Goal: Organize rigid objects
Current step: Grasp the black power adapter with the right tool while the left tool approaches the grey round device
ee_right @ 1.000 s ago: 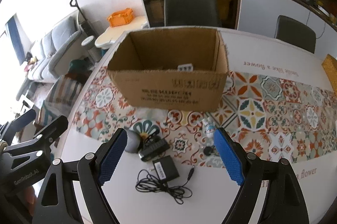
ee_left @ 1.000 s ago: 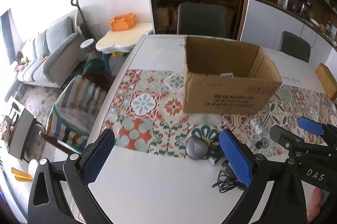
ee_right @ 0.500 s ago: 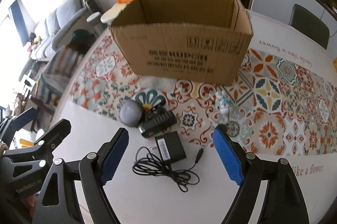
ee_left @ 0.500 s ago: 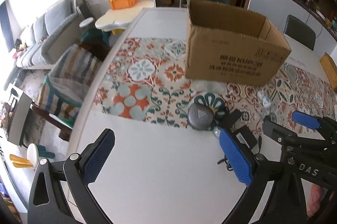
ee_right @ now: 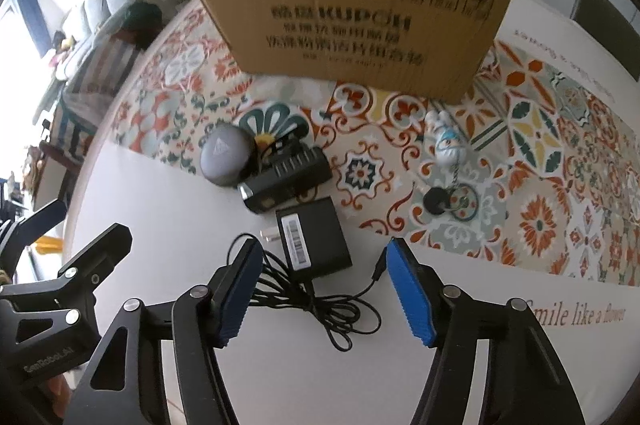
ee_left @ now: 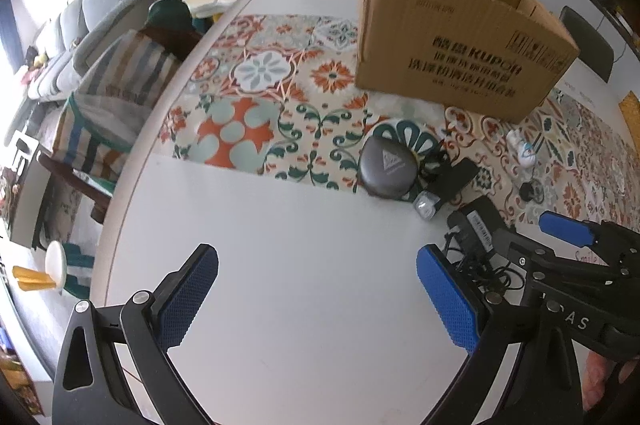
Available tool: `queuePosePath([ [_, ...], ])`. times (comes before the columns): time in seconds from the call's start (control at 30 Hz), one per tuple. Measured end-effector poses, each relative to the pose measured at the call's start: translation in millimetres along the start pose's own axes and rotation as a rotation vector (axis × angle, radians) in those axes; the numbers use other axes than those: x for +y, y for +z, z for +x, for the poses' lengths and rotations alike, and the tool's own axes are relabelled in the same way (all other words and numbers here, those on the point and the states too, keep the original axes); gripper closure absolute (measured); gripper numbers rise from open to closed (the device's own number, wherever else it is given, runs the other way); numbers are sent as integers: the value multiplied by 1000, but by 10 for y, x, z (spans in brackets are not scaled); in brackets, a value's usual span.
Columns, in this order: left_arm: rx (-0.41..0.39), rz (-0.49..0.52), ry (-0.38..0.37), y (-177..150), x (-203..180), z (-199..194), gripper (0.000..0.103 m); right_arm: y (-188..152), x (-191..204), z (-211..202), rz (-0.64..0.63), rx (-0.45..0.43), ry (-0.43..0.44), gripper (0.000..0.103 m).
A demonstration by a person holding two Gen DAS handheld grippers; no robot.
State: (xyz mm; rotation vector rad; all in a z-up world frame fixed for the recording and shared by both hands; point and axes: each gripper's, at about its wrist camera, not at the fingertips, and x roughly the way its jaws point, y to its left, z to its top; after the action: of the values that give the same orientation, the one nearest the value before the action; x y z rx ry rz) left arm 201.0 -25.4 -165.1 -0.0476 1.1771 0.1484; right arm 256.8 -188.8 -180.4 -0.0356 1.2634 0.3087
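Observation:
An open cardboard box [ee_right: 360, 13] stands on the patterned runner; it also shows in the left wrist view [ee_left: 460, 41]. In front of it lie a round grey case [ee_right: 226, 157], a black ribbed device [ee_right: 288, 177], a black power adapter [ee_right: 316, 241] with its tangled cable [ee_right: 320, 301], and a small white-and-blue figurine keychain [ee_right: 446, 145]. My right gripper [ee_right: 324, 281] is open, low over the table, its pads either side of the adapter's near end and cable. My left gripper [ee_left: 316, 289] is open and empty over bare white table, left of the grey case [ee_left: 386, 167].
The white table's [ee_left: 280, 265] left edge curves close by, with a striped chair [ee_left: 108, 105] beyond it. A dark chair [ee_right: 604, 21] stands at the far side. The right gripper's frame [ee_left: 576, 265] sits just right of my left gripper.
Both grippers have dropped lower and moved forward toward the table. The right gripper now straddles the adapter and cable; the box looms larger.

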Motion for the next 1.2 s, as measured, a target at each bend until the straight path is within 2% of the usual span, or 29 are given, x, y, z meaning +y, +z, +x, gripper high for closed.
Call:
queuePosePath([
  [0.57, 70, -40, -2, -100, 39, 293, 2, 23, 30, 494, -44, 105, -14, 46],
  [0.8, 71, -19, -20, -101, 23, 338, 2, 23, 60, 555, -53, 92, -19, 51],
  [0.9, 67, -7, -26, -84, 13, 339, 2, 13, 63, 603, -31, 96, 14, 58],
  [1.2, 47, 60, -44, 34, -36, 331, 2, -69, 22, 519, 37, 69, 17, 59],
])
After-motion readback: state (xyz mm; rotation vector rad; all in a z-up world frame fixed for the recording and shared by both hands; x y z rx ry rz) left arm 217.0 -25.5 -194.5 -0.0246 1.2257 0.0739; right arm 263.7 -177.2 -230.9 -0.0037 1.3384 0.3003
